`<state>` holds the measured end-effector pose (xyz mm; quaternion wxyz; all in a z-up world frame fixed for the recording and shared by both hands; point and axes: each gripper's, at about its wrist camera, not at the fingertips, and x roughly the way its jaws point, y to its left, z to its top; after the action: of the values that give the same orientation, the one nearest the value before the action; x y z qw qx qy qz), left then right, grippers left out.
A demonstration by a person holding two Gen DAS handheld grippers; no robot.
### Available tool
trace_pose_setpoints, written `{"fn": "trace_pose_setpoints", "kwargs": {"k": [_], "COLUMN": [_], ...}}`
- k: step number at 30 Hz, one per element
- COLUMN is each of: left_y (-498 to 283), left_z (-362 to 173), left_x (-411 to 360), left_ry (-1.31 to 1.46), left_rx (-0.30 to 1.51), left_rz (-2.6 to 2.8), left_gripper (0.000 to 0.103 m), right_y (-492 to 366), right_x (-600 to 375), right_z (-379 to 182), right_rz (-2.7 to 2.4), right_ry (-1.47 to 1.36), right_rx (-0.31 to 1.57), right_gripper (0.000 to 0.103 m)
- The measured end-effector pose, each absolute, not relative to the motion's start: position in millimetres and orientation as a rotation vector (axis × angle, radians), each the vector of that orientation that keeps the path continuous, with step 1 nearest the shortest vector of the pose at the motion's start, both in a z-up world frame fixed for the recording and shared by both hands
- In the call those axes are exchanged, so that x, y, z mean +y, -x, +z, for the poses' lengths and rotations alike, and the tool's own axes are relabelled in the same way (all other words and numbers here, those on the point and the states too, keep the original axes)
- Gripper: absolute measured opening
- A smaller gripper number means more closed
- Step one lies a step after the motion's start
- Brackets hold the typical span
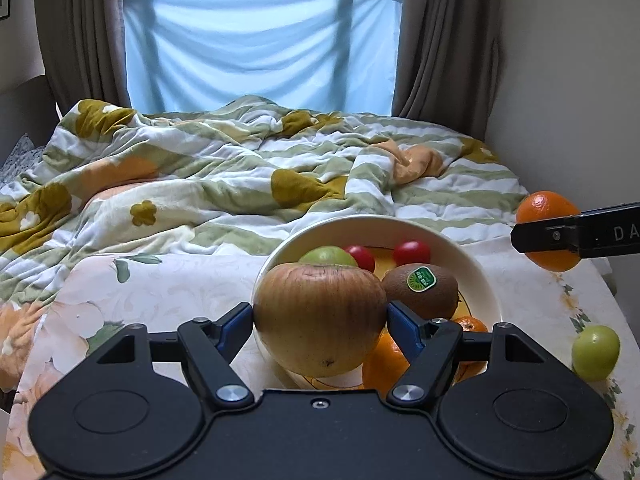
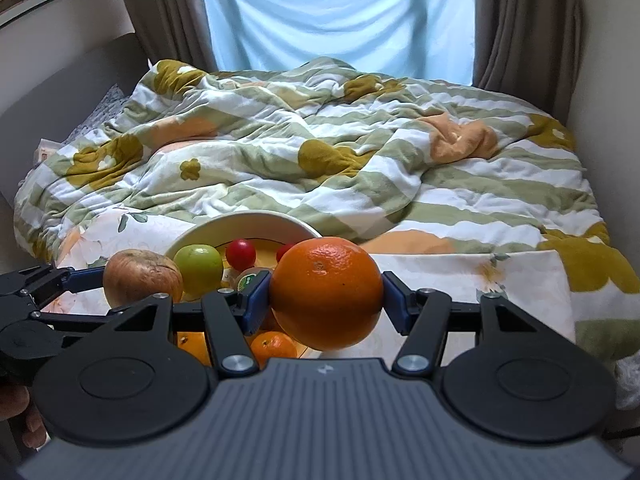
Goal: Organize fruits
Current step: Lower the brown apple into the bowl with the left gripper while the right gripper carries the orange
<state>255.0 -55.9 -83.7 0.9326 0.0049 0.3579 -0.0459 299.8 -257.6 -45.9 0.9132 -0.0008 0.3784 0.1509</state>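
Orange-skinned and round, the orange (image 2: pixel 326 292) sits clamped between the blue pads of the right tool (image 2: pixel 326 294), carried in the air to the right of the white bowl (image 1: pixel 486 280) and above the floral-clothed bench (image 1: pixel 168 300). Left tool (image 1: pixel 320 316) is closed on a wrinkled brownish apple (image 1: pixel 318 318), held over the bowl's near-left rim. Bowl holds a kiwi with a green sticker (image 1: pixel 420 290), a green fruit (image 1: pixel 328 256) and two small red fruits (image 1: pixel 412 252). One small green fruit (image 1: pixel 595 352) lies loose on the bench, well right of the bowl. Key relation: the bowl lies left of and below the orange, and directly beneath and ahead of the apple, so the left tool is the nearer one; likely the apple only needs lowering, the orange a leftward carry first. Neither fruit has a long axis to mind. Hard to read: mandarin-like orange fruits (image 1: pixel 470 326) show behind the left tool's fingers, and whether they lie in the bowl or beside it cannot be told. Bowl's near rim is hidden by the apple.
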Motion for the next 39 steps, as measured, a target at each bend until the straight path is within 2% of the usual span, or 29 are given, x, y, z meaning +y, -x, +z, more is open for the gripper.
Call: {"fn": "trace_pose_setpoints", "kwargs": {"k": [8,9,11,24,39], "left_y": [-268.7,-267.2,-263.6,-248.2,-229.4], "left_z": [-94.7,-92.5,-84.7,-63.5,-63.7], "left_x": [-58.9,-59.4,-61.0,-42.9,-26.0], "left_ry": [0.009,0.011,-0.005,-0.021,-0.003], "left_rx": [0.804,0.791,0.758,0.764,0.792], "left_rz": [-0.056,-0.055,-0.045,0.032,0.111], "left_gripper": [0.080,0.084,0.103,0.103,0.103], "right_y": [-312.5,-313.8,-316.9,-337.8,-356.7], "right_x": [-260.1,-260.2,-260.1,-225.0,-180.4], "right_z": [-51.8,-51.9,-51.2,-51.1,-84.3], "right_rz": [0.344,0.348,0.356,0.490,0.589], "right_ry": [0.007,0.007,0.007,0.026,0.027], "right_rx": [0.790,0.790,0.788,0.787,0.862], "right_gripper": [0.074,0.074,0.074,0.074,0.074]}}
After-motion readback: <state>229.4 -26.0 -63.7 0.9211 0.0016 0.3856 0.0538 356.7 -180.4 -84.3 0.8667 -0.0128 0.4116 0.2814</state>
